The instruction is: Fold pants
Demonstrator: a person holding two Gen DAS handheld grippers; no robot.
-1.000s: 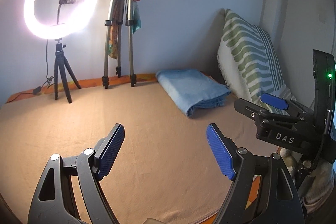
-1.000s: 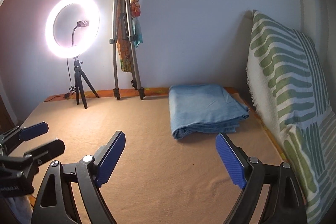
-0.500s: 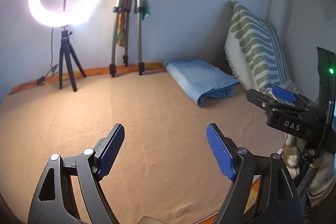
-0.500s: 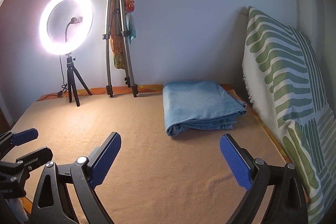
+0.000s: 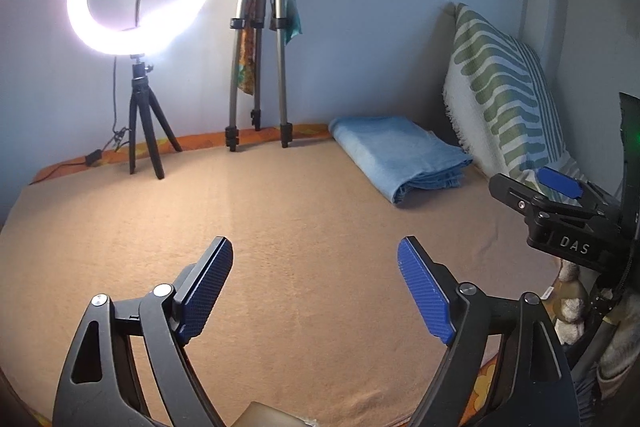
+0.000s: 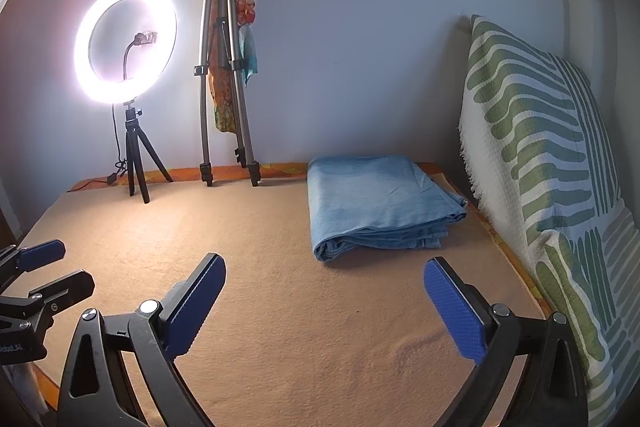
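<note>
Your left gripper (image 5: 314, 285) hangs over the tan blanket (image 5: 280, 219) at the bottom of the left wrist frame, its jaws released wide with nothing between the blue pads (image 5: 206, 291). Your right gripper (image 6: 325, 301) sits the same way at the bottom of the right wrist frame, jaws spread apart and gripping nothing. The pants (image 6: 380, 199) lie already folded into a flat blue stack, right of centre in the right wrist frame and toward the middle right in the left wrist frame (image 5: 398, 155), well apart from both grippers and resting on the tan blanket (the folded edge faces you, the layered edges point right). Just beside them on the right, a green-and-white patterned cushion (image 6: 540, 155) leans against the wall. In the upper left of both frames a lit ring light (image 6: 125, 43) stands on a small black tripod, and next to it a tall grey tripod (image 6: 224, 75) with colourful cloth draped on it rests against the wall. The right gripper shows at the right edge of the left wrist frame (image 5: 560, 203).
</note>
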